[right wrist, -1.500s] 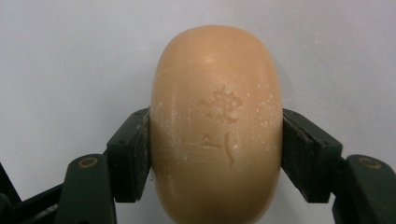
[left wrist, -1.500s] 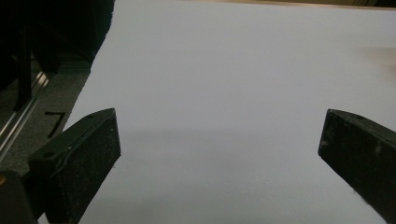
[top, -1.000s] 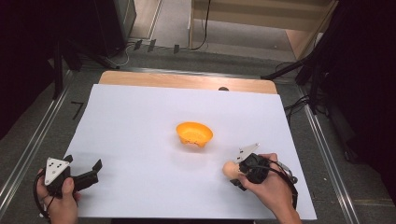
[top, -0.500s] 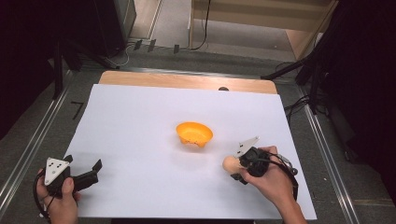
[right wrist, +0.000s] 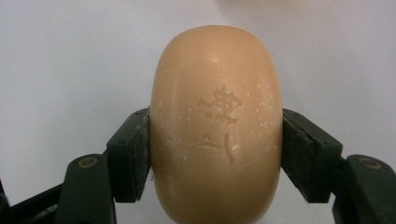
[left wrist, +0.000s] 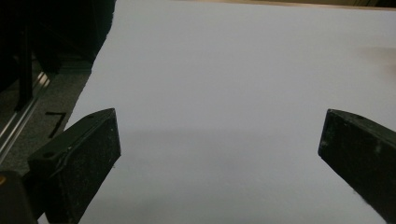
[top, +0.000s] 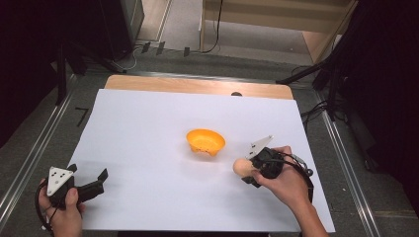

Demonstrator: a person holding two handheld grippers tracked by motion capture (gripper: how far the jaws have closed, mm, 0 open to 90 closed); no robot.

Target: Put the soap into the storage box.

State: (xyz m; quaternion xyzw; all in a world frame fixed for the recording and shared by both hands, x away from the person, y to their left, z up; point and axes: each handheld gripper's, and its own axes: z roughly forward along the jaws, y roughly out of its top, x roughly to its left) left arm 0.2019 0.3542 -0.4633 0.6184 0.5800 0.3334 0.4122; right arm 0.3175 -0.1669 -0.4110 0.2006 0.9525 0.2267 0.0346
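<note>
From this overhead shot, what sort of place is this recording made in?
Probably a lab or recording setup, not a home: a table covered by a white sheet, metal rails alongside it, cables on the floor, dark stands around.

A rounded, oval bar of tan soap (right wrist: 216, 126) is clamped at its two long sides between the black jaws of the right gripper (top: 249, 170). Its smooth face bears a stamped flower-like mark and a dusting of pale flecks. Seen from the high view, the soap (top: 242, 167) sits at the right of the white sheet (top: 148, 143), close to a small orange bowl (top: 205, 141) that stands upright near the sheet's middle, the two apart.
</note>
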